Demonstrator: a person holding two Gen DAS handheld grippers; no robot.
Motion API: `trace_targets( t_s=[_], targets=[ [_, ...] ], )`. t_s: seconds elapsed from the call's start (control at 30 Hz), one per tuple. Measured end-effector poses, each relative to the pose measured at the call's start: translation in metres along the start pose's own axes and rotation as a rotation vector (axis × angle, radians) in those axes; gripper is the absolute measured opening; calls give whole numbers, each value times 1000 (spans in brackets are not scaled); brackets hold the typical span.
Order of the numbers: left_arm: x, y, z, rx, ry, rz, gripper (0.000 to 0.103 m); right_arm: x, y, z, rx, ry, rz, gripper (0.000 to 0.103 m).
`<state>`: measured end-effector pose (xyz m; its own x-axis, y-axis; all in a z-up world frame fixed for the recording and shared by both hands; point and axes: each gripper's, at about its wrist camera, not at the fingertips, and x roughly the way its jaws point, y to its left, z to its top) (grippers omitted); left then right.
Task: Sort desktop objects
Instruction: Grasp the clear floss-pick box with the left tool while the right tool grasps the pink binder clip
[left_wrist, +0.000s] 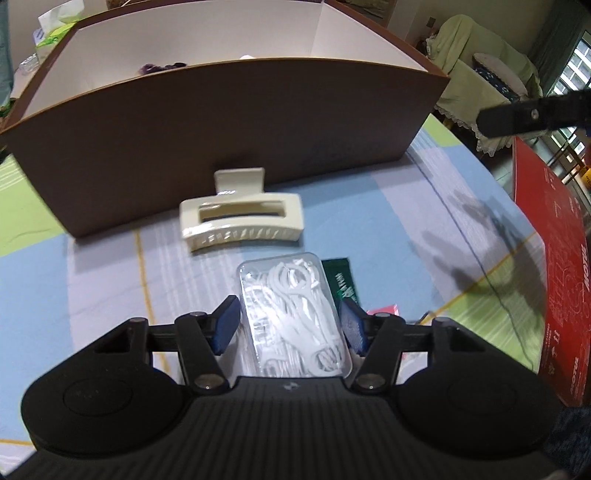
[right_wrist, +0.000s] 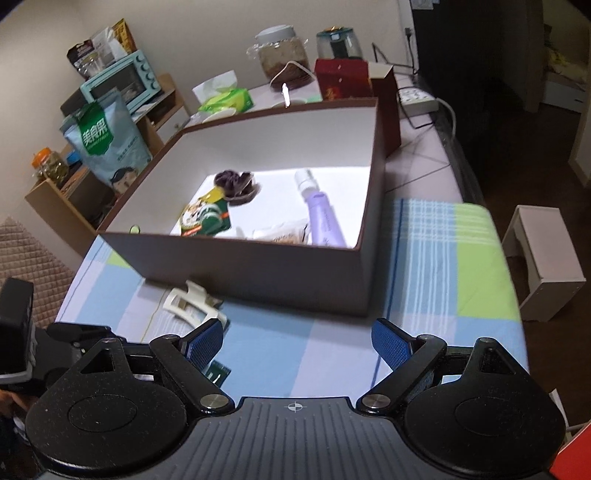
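A clear case of white floss picks (left_wrist: 291, 314) lies between the blue pads of my left gripper (left_wrist: 290, 326), which press on both its long sides. Just beyond it, a cream hair claw clip (left_wrist: 240, 218) rests on the checked cloth against the front wall of the brown box (left_wrist: 221, 122). A dark green packet (left_wrist: 341, 284) pokes out beside the case. My right gripper (right_wrist: 297, 345) hovers open over bare cloth before the box (right_wrist: 258, 266), holding nothing. Inside are a purple tube (right_wrist: 323, 218), a dark scrunchie (right_wrist: 236, 182) and a green sachet (right_wrist: 205, 218).
A red carton (left_wrist: 554, 258) stands at the table's right edge. Behind the box are a tissue pack (right_wrist: 225, 99), jars, a red tin (right_wrist: 341, 83) and a power strip (right_wrist: 417, 98). A white stool (right_wrist: 546, 258) sits on the floor at the right.
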<state>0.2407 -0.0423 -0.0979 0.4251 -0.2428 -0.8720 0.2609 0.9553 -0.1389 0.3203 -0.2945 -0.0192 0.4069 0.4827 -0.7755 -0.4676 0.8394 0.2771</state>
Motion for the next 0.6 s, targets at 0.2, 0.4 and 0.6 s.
trace_targets(
  t_s=[0.2, 0.4, 0.6],
  targets=[
    [-18, 23, -21, -34, 15, 42, 56, 13, 22, -25, -130, 64, 64, 90],
    [-31, 36, -37, -74, 20, 62, 62, 36, 67, -65, -448, 152, 166, 90],
    [-31, 31, -44, -80, 13, 51, 64, 59, 96, -100, -718, 170, 172, 89]
  ],
)
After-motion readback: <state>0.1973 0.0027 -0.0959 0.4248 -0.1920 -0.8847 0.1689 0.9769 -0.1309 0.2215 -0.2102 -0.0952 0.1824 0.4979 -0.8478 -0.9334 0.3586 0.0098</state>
